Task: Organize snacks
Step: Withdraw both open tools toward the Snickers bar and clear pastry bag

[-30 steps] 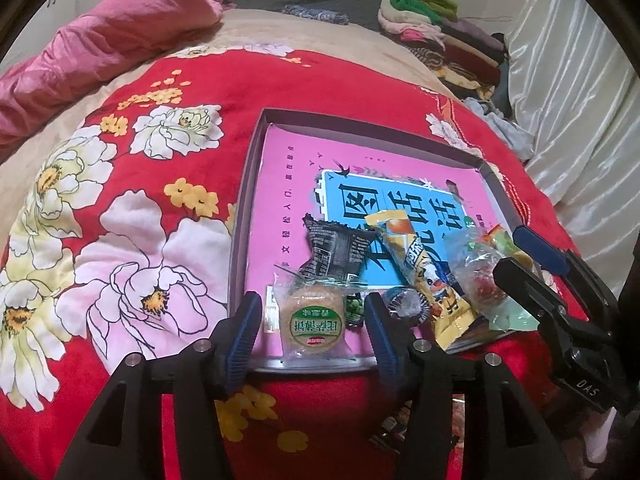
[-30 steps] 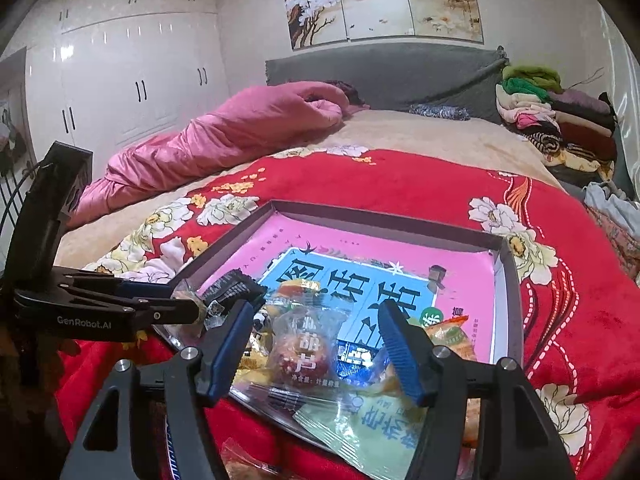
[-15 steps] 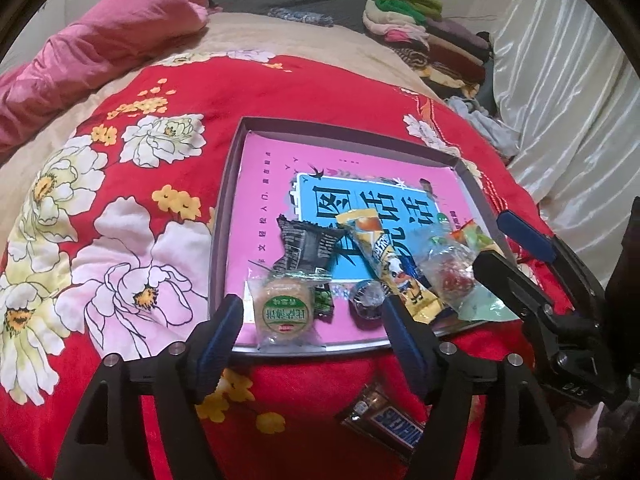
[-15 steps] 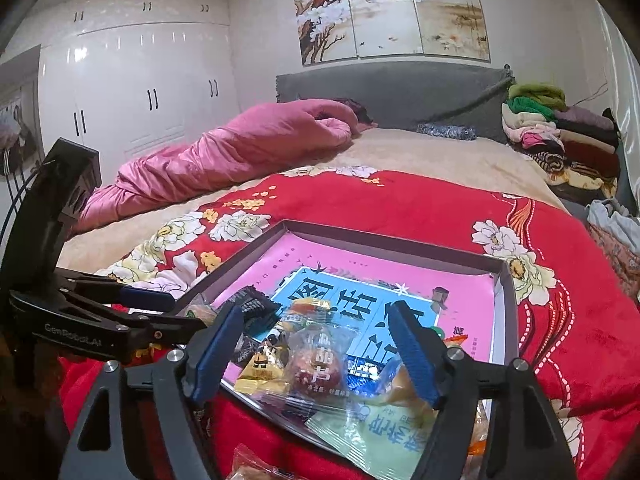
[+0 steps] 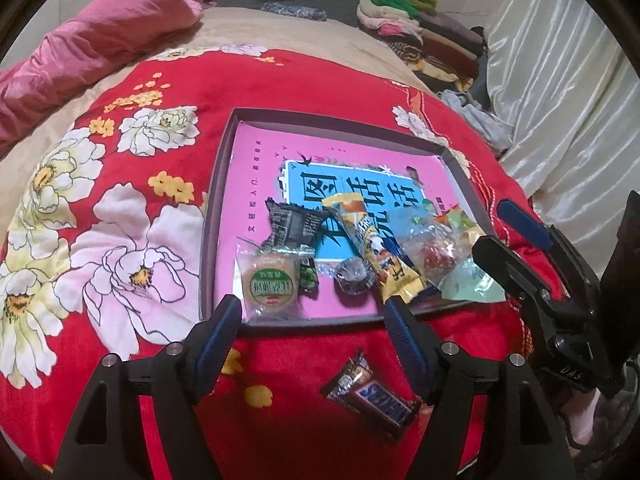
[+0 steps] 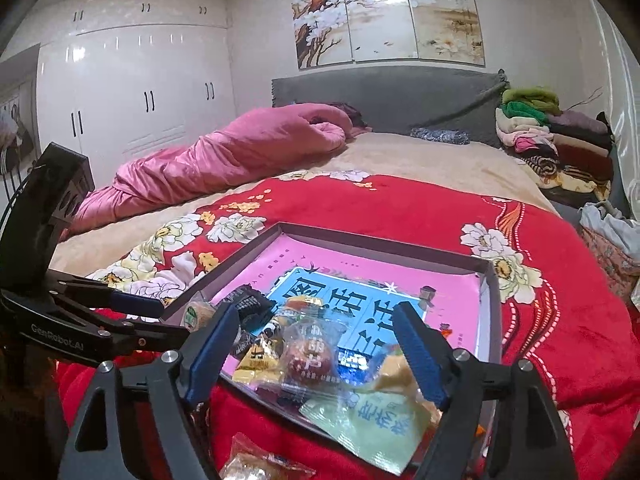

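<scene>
A shallow pink-lined box (image 5: 224, 168) lies on the red flowered blanket, with several snacks heaped at its near edge: a round green-label cake (image 5: 272, 282), a black packet (image 5: 292, 226), a yellow stick pack (image 5: 376, 244), a clear-wrapped red sweet (image 5: 430, 254) and a pale green sachet (image 5: 472, 286). A Snickers bar (image 5: 376, 396) lies on the blanket outside the box. My left gripper (image 5: 312, 316) is open and empty, just short of the box's near rim. My right gripper (image 6: 316, 336) is open and empty above the red sweet (image 6: 310, 360) and green sachet (image 6: 372, 424); it shows in the left wrist view (image 5: 504, 228).
An orange-wrapped snack (image 6: 260, 464) lies on the blanket below the right gripper. A rolled pink quilt (image 6: 224, 156) lies far left, folded clothes (image 6: 552, 136) are stacked far right by the grey headboard (image 6: 400, 96). White curtain (image 5: 560, 100) hangs at the right.
Both grippers have drawn back from the box toward the bed's near edge and risen. The Snickers bar has come into the left wrist view. Both stay open.
</scene>
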Demonstrator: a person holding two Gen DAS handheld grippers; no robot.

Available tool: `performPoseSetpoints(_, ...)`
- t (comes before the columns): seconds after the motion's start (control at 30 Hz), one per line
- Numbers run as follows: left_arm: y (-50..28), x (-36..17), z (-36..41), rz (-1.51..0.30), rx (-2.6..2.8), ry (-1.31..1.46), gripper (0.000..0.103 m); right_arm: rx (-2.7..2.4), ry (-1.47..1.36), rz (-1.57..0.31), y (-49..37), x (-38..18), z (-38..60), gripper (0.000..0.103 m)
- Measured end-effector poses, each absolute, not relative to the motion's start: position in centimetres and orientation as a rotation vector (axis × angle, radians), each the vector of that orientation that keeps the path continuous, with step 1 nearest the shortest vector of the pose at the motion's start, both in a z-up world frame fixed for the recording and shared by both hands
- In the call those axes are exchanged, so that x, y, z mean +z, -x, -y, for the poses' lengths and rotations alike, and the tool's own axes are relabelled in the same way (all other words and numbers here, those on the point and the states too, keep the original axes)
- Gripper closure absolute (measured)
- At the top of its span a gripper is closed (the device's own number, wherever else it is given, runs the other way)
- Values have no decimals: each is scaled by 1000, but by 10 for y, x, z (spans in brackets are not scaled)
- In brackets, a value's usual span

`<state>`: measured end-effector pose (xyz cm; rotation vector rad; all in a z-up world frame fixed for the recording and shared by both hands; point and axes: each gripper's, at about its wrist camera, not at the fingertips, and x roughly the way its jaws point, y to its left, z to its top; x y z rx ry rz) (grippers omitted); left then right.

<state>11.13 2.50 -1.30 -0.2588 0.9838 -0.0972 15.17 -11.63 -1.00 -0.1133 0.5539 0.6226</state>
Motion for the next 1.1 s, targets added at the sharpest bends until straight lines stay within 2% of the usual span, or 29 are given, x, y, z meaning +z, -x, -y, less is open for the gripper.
performPoseSetpoints(0.7,-84,-14,-13,-1029,-130,237,28,590,173,-589,-113,-12,118,22)
performPoseSetpoints(1.1,-80,-23,-8,-1061,-143,229,28,573,161,-714,-97,-27,118,22)
